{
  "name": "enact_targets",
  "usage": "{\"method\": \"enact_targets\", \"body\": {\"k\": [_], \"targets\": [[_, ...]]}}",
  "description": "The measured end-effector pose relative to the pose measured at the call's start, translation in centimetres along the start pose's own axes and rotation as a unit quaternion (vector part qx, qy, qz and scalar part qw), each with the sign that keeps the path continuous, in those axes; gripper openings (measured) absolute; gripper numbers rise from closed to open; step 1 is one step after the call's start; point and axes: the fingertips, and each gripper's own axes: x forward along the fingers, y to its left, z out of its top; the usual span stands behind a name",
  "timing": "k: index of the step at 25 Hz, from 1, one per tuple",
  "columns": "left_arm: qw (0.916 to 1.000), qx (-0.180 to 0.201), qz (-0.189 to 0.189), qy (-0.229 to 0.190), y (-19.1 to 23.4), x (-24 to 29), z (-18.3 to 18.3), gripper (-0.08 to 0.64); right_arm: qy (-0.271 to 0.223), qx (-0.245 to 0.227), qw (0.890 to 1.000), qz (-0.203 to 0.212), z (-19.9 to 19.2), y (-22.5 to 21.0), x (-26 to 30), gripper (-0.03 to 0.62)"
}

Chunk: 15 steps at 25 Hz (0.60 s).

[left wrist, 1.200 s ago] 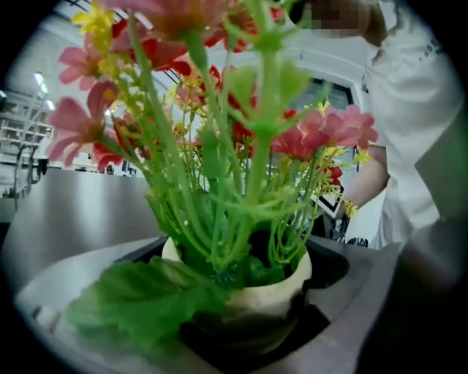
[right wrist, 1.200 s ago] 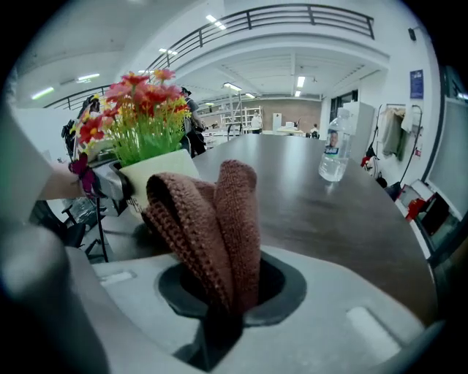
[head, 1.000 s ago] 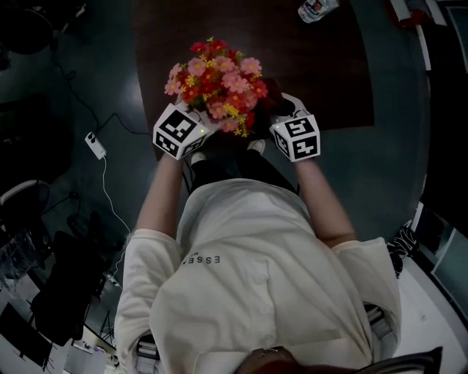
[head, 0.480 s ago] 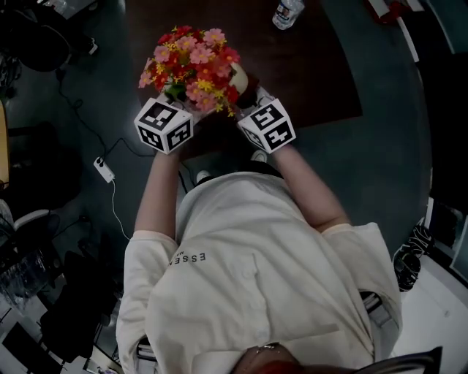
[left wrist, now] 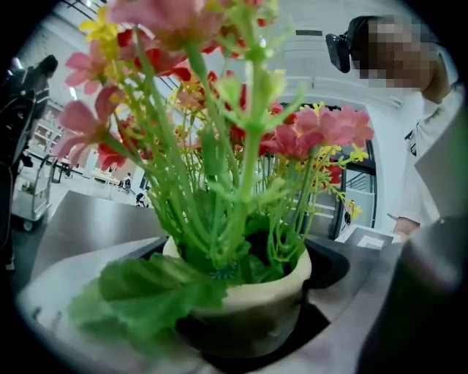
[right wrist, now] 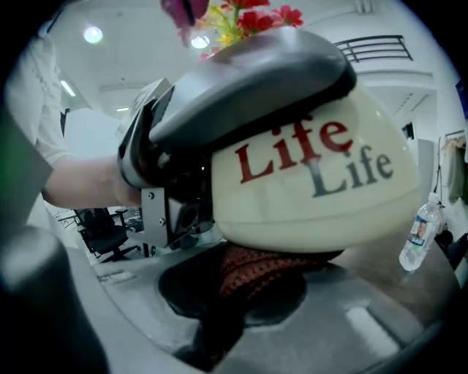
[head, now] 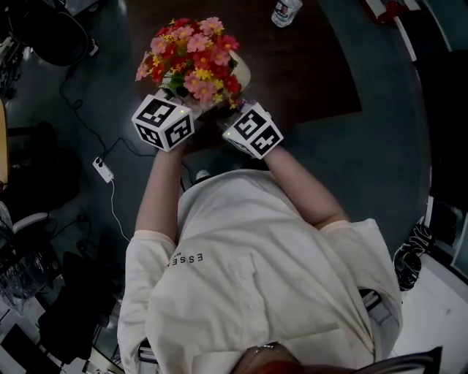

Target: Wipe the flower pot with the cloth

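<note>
A cream flower pot lettered "Life" holds pink, red and yellow flowers and green leaves. It hangs tilted over the near edge of the dark brown table. My left gripper is shut on the pot; in the right gripper view one grey jaw lies over the pot's rim. My right gripper is shut on a reddish-brown cloth, which is pressed against the pot's underside. In the head view the flowers hide both grippers' fingertips.
A plastic water bottle stands at the table's far side, also seen as a bottle at the right. A power strip with its cable lies on the floor to the left. An office chair stands behind.
The pot and both grippers moved away from the body and to the left over the last second. Since half a second ago the right gripper has slid left, closer under the pot.
</note>
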Motion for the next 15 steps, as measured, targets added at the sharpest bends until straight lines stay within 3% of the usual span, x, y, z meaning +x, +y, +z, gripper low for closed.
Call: {"method": "enact_targets", "body": {"k": [5,11,15], "targets": [[0.9998,-0.006,0.009,-0.015,0.3,-2.0,0.4,0.565,0.002,-0.018,0.999,0.026,-0.7,1.3,-0.1,0.044],[0.9994,-0.021,0.000,-0.028,-0.8,-4.0,1.4,0.565,-0.007,0.061,0.997,-0.054,-1.3,-4.6,-2.2,0.044],[0.9992,-0.019,-0.023,-0.025,-2.2,-3.6,1.4,0.565,-0.048,0.039,0.996,-0.058,1.3,-6.1,-3.1,0.044]]}}
